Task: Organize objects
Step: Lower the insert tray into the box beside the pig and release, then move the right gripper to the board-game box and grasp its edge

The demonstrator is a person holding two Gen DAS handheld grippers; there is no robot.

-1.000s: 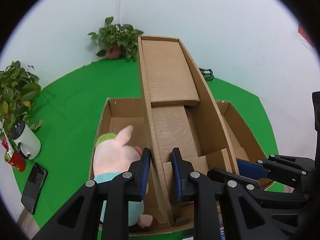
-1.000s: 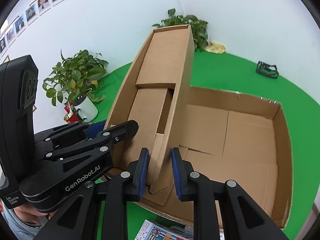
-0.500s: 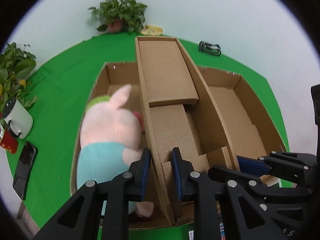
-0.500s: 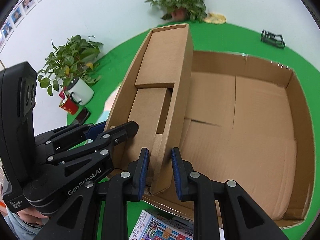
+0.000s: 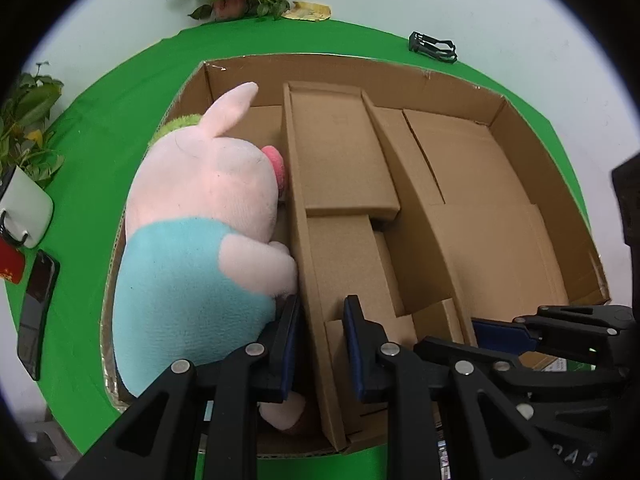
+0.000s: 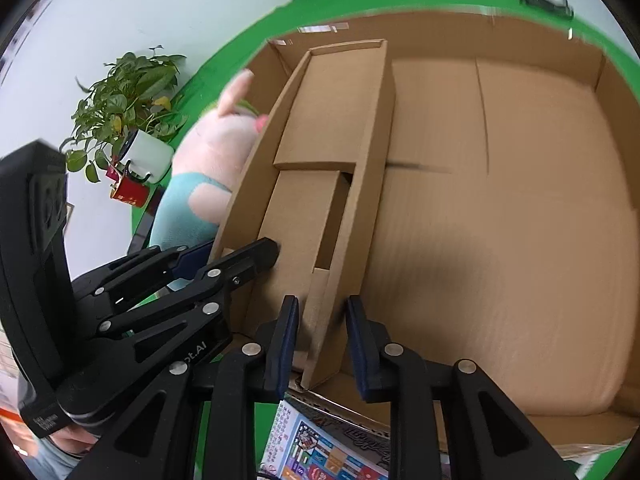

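While both grippers point steeply down into a large open cardboard box (image 5: 552, 184) on a green table (image 5: 120, 128), they share one long narrow cardboard tray (image 5: 340, 160) that lies along the box floor. The left gripper (image 5: 320, 344) has its jaws narrow, astride the tray's left wall at the near end; whether the pads press on the wall cannot be told. The right gripper (image 6: 322, 332) straddles the tray's right wall, its jaws narrow and just now opening a little, with a gap showing beside the cardboard. A pink plush pig (image 5: 200, 216) in a turquoise shirt fills the box's left side, touching the tray. Potted plants (image 6: 120, 96), a white mug (image 5: 24, 208), a red cup (image 6: 130, 192) and a phone (image 5: 36, 312) stand outside the box.
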